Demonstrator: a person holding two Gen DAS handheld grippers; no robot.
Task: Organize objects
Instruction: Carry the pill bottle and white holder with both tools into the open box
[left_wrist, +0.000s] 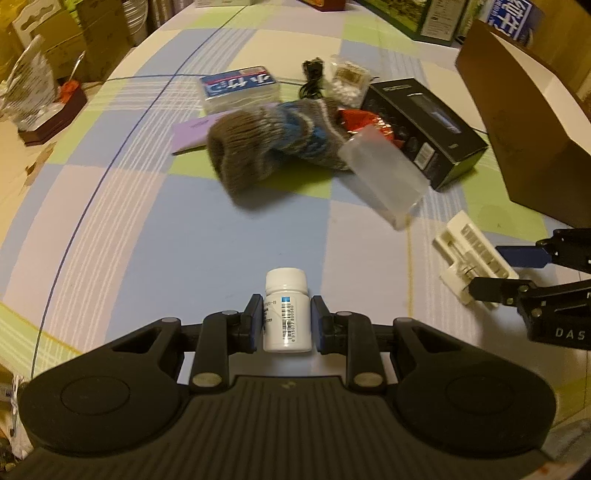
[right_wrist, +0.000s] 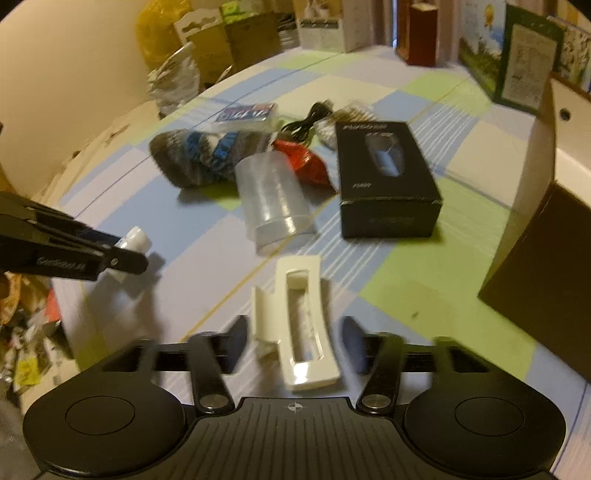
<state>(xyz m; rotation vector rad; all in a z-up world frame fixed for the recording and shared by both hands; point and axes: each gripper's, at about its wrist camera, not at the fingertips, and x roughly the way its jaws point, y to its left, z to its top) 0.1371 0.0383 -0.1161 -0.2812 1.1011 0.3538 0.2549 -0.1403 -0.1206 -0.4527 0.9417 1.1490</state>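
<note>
My left gripper (left_wrist: 287, 320) is shut on a small white pill bottle (left_wrist: 287, 314) with a barcode label, low over the checked tablecloth; the bottle also shows in the right wrist view (right_wrist: 135, 240) behind the left gripper's fingers (right_wrist: 122, 260). My right gripper (right_wrist: 295, 341) is open around a cream plastic holder (right_wrist: 299, 325) lying on the cloth, with a gap on each side. In the left wrist view the right gripper (left_wrist: 502, 271) sits at the holder (left_wrist: 469, 254).
Beyond lie a clear plastic cup on its side (left_wrist: 384, 173) (right_wrist: 271, 195), a knitted grey-blue sock (left_wrist: 266, 144), a red packet (right_wrist: 306, 162), a black product box (left_wrist: 424, 129) (right_wrist: 388, 177), a blue-labelled pack (left_wrist: 238, 86), a black cable (right_wrist: 306, 125). A large brown carton (left_wrist: 528, 122) stands right.
</note>
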